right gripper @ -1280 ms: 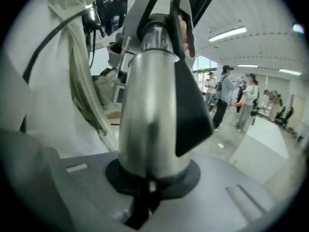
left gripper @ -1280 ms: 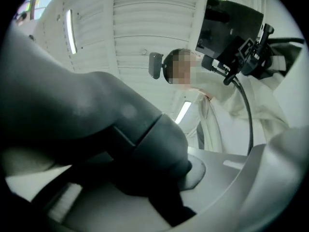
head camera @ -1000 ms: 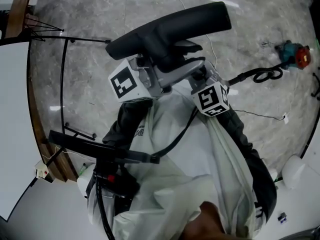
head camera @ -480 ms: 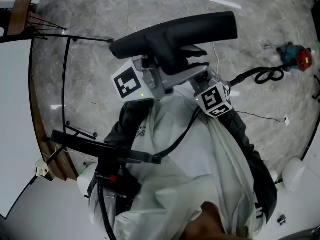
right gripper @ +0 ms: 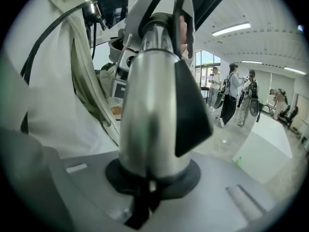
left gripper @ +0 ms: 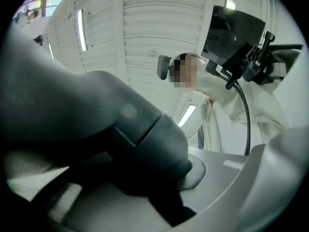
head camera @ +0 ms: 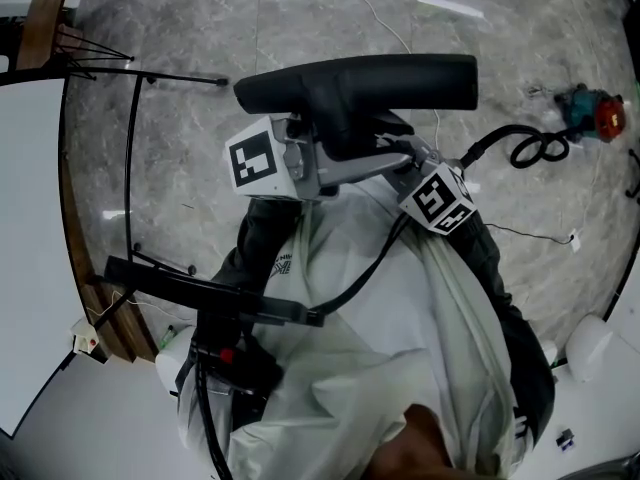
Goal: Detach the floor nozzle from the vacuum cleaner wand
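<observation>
Grey marbled stone floor (head camera: 180,118) far below both pairs of jaws, thin white cable (head camera: 385,18) trailing across it. Held up over that floor, level and crosswise just beyond the jaw tips: long black plastic floor nozzle (head camera: 360,76). Left gripper (left gripper: 159,178) clamped on the nozzle's dark grey rounded neck (left gripper: 140,139), wedged across the whole space between the pale jaws. Right gripper (right gripper: 152,178) pinched round the shiny silver metal vacuum wand (right gripper: 149,105), rising straight out from between the jaws, with a black wedge-shaped plastic piece (right gripper: 190,105) on its side further out from the pads; possibly the release catch, though not certain from here. Joint between neck and wand seemingly not yet parted, and by the look of the two grips lying somewhere between the two pairs of jaws. For a clean separation: hold the right grip firm as the anchor and draw the left one straight along the tube's line, directly away from the right jaws. No twisting, no levering sideways; likely binding in the socket with a skewed pull. Any catch to be pressed first, never forced. Worth watching for smooth metal sliding through the right pads, and tightening there before pulling harder. Worth minding too the pale jacket (head camera: 400,308) close behind both tools, and steadying the nozzle against a swing once free.
</observation>
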{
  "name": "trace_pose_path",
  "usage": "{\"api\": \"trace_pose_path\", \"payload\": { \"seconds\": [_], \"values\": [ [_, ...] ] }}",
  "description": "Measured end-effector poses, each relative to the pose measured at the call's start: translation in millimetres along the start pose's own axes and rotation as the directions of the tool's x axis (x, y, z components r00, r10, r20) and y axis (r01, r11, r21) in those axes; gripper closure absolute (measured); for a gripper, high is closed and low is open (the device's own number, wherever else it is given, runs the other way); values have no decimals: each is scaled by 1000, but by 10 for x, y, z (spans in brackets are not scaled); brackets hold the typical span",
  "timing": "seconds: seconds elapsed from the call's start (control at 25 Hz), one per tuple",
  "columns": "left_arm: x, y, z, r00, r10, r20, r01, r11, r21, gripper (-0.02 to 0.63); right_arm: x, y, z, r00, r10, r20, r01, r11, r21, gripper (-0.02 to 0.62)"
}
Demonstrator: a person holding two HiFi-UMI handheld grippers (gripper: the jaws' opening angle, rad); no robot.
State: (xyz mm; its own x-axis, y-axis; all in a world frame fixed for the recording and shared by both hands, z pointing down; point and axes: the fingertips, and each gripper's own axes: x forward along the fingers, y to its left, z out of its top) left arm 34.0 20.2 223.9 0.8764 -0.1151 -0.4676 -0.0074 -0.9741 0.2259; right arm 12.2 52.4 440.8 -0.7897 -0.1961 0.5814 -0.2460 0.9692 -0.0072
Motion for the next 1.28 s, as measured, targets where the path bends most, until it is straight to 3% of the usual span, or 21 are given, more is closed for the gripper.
{"api": "trace_pose_path", "payload": {
  "seconds": [0.12, 0.28, 0.36, 0.44, 0.48, 0.56, 0.64, 0.72, 0.88, 0.96, 1.28],
  "values": [
    [74, 63, -20, 999, 54, 10, -54, 998, 15, 529, -46, -22, -71, 1000, -24, -9, 24, 1000, 17, 551],
    [63, 176, -82, 979, 198, -57, -190, 974, 125, 529, -47, -116, -141, 993, -105, -48, 106, 994, 37, 551],
    [-89, 315, 110, 957, 290, 16, -289, 945, 154, 529, -70, -186, -219, 986, -154, -67, 157, 987, 39, 551],
    [-266, 440, 368, 940, 326, 106, -338, 932, 131, 529, -201, -220, -351, 984, -169, -64, 171, 984, 41, 551],
    [-360, 491, 442, 935, 338, 112, -350, 929, 123, 529, -273, -223, -414, 984, -170, -57, 173, 984, 44, 551],
    [-585, 586, 437, 917, 396, 49, -398, 903, 162, 529, -378, -237, -492, 981, -191, -38, 193, 979, 58, 551],
    [-846, 642, 329, 880, 475, -22, -461, 864, 204, 529, -432, -283, -480, 973, -231, -11, 231, 970, 80, 551],
    [-1077, 647, 226, 850, 526, -41, -512, 842, 169, 529, -449, -341, -400, 964, -264, 20, 261, 961, 95, 551],
    [-1287, 609, -41, 814, 575, -81, -565, 817, 115, 529, -381, -412, -248, 957, -285, 52, 279, 956, 95, 551],
    [-1277, 584, -166, 807, 580, -107, -571, 814, 110, 529, -325, -442, -198, 958, -282, 49, 278, 957, 83, 551],
    [-1172, 502, -336, 820, 562, -108, -559, 827, 61, 529, -162, -509, -14, 956, -291, 40, 288, 955, 71, 551]
  ]
}}
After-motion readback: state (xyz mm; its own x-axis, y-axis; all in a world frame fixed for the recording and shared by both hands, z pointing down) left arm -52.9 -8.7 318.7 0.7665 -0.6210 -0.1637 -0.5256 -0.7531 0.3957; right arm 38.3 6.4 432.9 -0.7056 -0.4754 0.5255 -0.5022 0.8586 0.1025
